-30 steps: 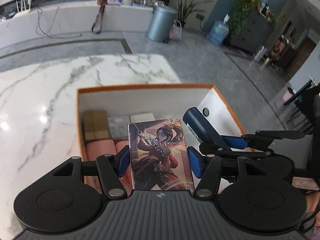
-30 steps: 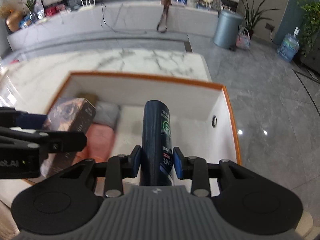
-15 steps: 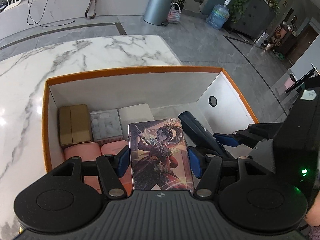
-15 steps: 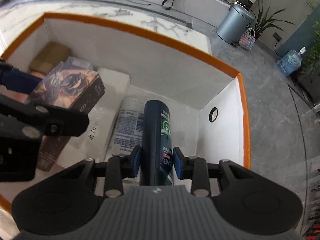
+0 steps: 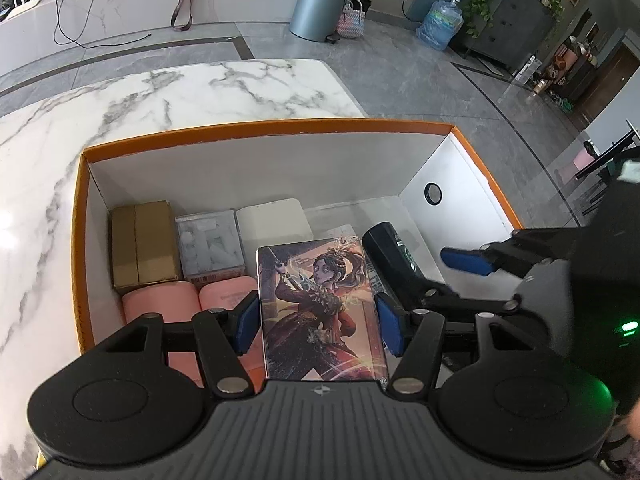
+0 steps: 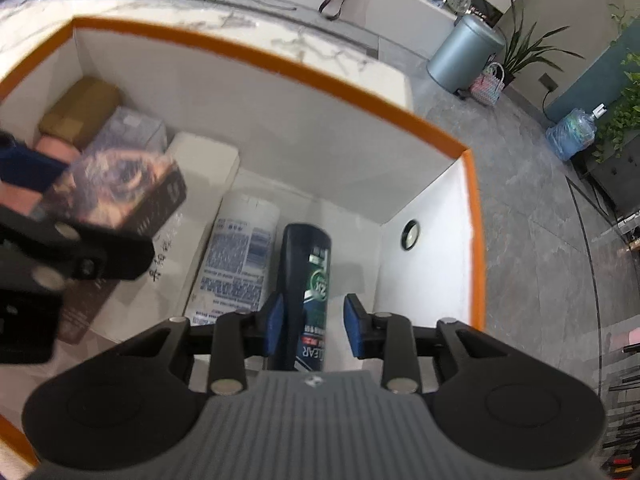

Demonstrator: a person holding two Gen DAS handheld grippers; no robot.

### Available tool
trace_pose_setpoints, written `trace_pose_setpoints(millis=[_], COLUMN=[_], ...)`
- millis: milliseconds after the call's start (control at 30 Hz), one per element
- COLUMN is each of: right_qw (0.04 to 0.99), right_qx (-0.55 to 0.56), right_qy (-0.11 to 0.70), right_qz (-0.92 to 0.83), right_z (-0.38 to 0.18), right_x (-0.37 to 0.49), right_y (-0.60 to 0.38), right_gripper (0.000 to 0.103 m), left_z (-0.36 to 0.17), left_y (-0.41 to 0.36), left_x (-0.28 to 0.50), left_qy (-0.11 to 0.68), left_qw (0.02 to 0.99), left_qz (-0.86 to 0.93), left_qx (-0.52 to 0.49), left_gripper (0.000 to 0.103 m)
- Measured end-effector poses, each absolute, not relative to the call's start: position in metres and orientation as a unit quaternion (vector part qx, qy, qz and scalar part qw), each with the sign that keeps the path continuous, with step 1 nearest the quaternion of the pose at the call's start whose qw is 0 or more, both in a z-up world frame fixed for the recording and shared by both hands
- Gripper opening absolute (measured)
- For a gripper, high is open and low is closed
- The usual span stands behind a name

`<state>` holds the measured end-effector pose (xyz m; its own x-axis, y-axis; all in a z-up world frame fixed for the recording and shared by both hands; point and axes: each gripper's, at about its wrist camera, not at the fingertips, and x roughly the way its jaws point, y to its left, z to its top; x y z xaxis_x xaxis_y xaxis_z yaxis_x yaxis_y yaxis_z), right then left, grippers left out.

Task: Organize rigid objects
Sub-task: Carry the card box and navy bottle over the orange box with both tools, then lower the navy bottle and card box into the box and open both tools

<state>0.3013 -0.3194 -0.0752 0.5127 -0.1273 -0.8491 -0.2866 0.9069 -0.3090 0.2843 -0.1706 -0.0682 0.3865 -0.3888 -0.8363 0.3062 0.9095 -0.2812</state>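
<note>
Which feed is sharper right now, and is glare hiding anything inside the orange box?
Left wrist: sharp, illustrated box crisp, glare only on the marble table at the left edge. Right wrist: motion-blurred, illustrated box smeared, dark blue bottle label partly legible.

Orange-rimmed box sits on marble table.

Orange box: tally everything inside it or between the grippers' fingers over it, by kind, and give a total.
Boxes: 4 (brown carton, clear box, white box, illustrated box)
Pink rolls: 2
Bottles: 2 (dark bottle, white bottle)
Total: 8
</note>
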Motion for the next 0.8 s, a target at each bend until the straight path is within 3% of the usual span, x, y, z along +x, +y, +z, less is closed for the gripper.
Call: trace_pose_setpoints(millis=[567,800], right_qw=[0.884,0.888], right_qx=[-0.140,-0.116], right_qy=[0.443,0.442], right_qz=[0.044,0.053], right_z=[-0.047,-0.052], right_x=[0.270,0.262], right_y=[-0.348,-0.353], right_gripper=[0.030,0.030], left_z=[-0.079,-0.074], left_y=[-0.188,-0.200], left_x=[0.284,0.276], left_qy=[0.553,0.548], left_qw=[0.802,0.791], left_qz=[-0.208,-0.268], left_qx=[-0.087,0.048], left_gripper=[0.069,0.069])
